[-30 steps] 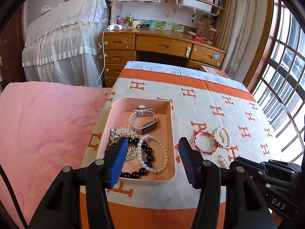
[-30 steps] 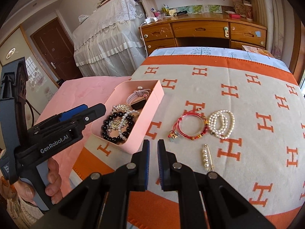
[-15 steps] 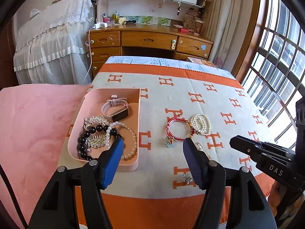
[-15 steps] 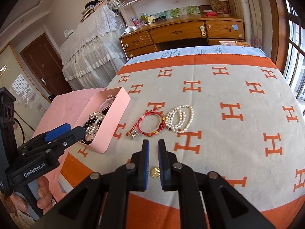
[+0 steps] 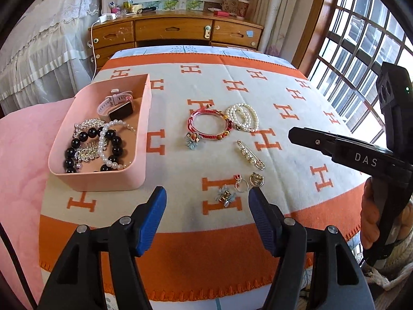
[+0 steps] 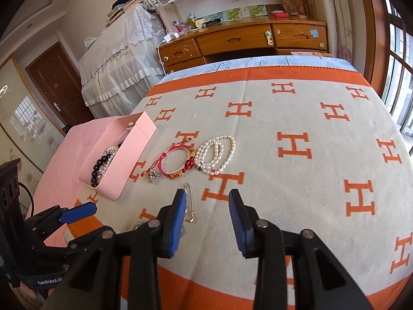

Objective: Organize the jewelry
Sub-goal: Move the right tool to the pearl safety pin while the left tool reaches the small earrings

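While both grippers hang over an orange-and-cream blanket (image 5: 258, 59), jewelry lies spread ahead of their blue pads. Far left of the left gripper (image 5: 205, 215), beyond its left finger, a pink tray (image 5: 103, 180) holds a watch (image 5: 116, 107), black beads (image 5: 77, 144), a pearl strand (image 5: 108, 144) and silver leaf pieces (image 5: 86, 152). Its jaws stand wide apart with nothing between the pads, having opened a little further in the past moment. Just ahead of the gap lie a blue flower clip (image 5: 225, 196), a ring (image 5: 241, 183) and a gold charm (image 5: 256, 179), the last close to the right fingertip. Farther out sit a red cord bracelet (image 5: 207, 124) with a blue flower (image 5: 192, 139) at its near edge, a coiled pearl bracelet (image 5: 244, 117) touching it on the right, and a pearl pin (image 5: 250, 155) between these and the small pieces. The right gripper (image 6: 207, 201) has just been opening; its jaws are partly spread and hold nothing. From its own camera, the pin (image 6: 189, 204) lies just beside the left pad, partly hidden behind it, with the red bracelet (image 6: 175, 162) and pearls (image 6: 215, 155) beyond and the tray (image 6: 121, 165) off to the left.
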`<state>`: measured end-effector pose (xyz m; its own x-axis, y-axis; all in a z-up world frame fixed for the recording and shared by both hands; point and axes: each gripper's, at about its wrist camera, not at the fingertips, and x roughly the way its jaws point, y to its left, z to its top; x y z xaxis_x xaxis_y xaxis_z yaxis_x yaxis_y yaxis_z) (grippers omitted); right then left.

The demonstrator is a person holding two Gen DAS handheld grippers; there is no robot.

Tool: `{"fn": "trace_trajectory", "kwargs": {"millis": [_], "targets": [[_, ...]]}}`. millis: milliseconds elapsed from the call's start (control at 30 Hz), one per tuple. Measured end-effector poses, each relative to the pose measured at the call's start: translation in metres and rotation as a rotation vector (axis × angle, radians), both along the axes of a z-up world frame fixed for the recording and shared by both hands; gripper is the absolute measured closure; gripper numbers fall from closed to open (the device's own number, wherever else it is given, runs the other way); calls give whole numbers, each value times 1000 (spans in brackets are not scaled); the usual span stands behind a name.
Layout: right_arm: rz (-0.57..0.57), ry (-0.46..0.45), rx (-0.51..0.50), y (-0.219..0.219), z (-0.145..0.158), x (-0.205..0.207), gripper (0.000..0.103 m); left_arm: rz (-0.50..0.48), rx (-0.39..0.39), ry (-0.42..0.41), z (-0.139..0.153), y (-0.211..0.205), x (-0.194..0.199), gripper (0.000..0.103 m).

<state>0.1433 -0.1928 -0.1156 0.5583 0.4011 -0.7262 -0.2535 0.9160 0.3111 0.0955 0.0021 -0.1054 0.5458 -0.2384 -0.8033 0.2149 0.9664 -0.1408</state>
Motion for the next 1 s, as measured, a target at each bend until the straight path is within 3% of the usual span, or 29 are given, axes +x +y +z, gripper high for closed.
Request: {"fn": "trace_trajectory", "kwargs": {"millis": [233, 400, 633, 833, 1000], "targets": [[53, 12, -10, 8, -9, 0, 68, -74, 31, -4, -15, -17, 3, 40], [65, 25, -16, 10, -14, 2, 68, -114, 46, 22, -29, -24, 12, 62], [93, 40, -39, 15, -21, 5, 68, -131, 45, 40, -40, -25, 18, 66], [116, 50, -59, 22, -25, 7, 68, -141, 63, 26, -41, -28, 21, 85], [134, 47, -80, 29, -25, 9, 68, -143, 57, 24, -40, -28, 21, 85]]}}
